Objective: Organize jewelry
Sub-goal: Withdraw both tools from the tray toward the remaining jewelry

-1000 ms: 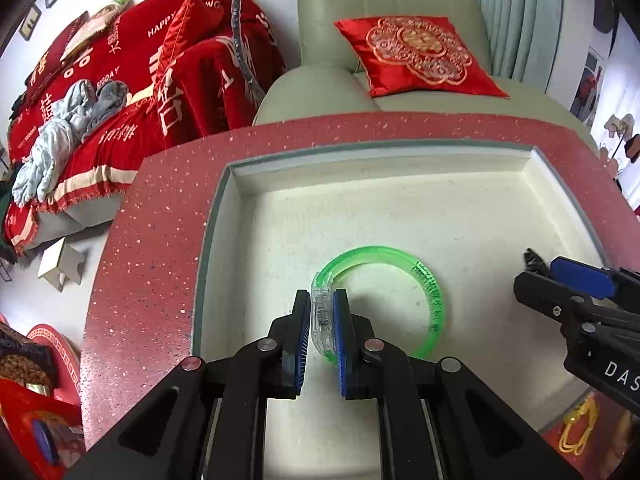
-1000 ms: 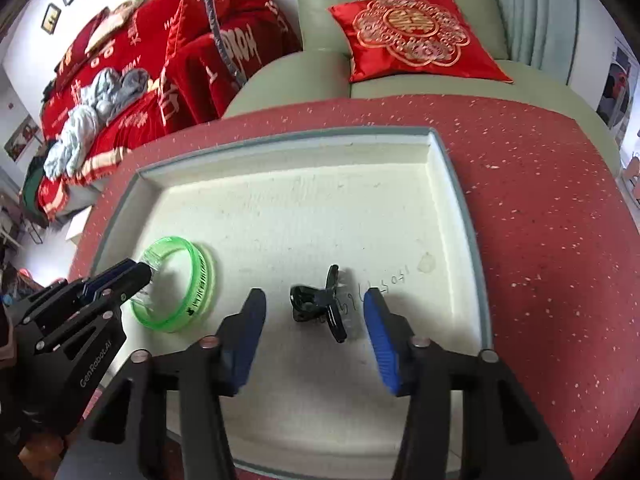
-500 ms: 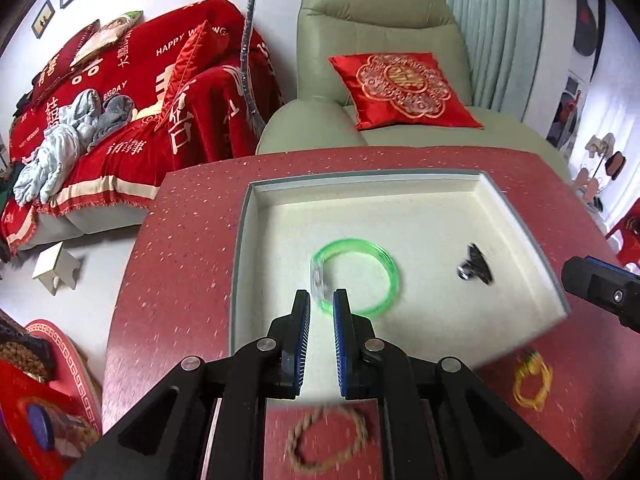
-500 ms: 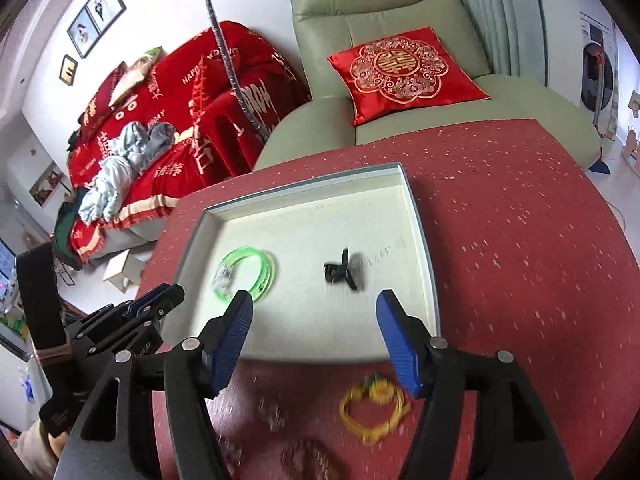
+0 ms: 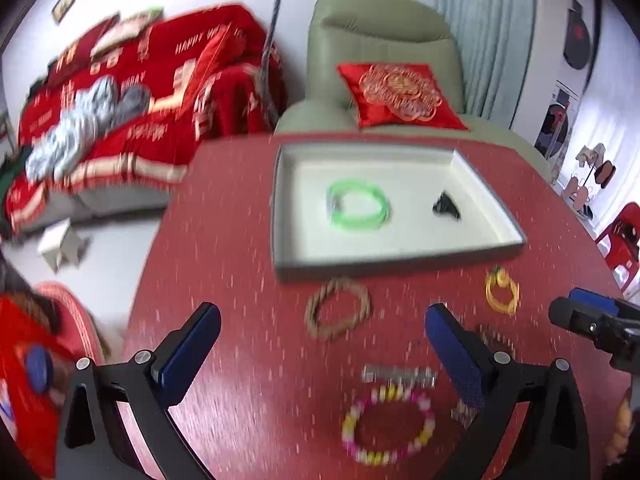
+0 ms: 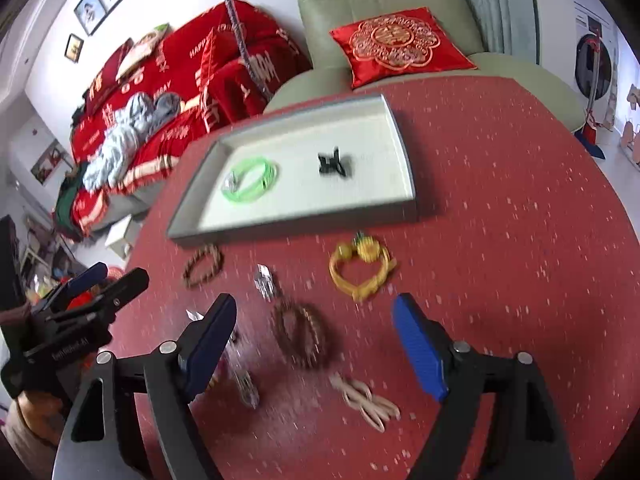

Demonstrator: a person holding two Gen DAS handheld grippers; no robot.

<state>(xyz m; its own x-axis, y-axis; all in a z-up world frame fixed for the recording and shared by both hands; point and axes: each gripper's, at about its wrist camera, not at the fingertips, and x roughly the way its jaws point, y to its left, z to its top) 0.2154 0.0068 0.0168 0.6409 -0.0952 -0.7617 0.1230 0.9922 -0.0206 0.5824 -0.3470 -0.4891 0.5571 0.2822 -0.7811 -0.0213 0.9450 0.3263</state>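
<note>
A grey tray on the red table holds a green bangle and a black hair clip. Near the table's front lie a brown bead bracelet, a yellow heart-shaped piece, a pink and yellow bead bracelet, a dark bead bracelet, a clear clip and a beige piece. My left gripper is open and empty above the front pieces. My right gripper is open and empty over the dark bracelet.
The round red table ends close to the left. A green armchair with a red cushion stands behind it. A sofa with a red blanket is at the back left.
My left gripper let go of the green bangle, opened wide and drew back from the tray. My right gripper also drew back from the black clip. Both now hover over the table's front.
</note>
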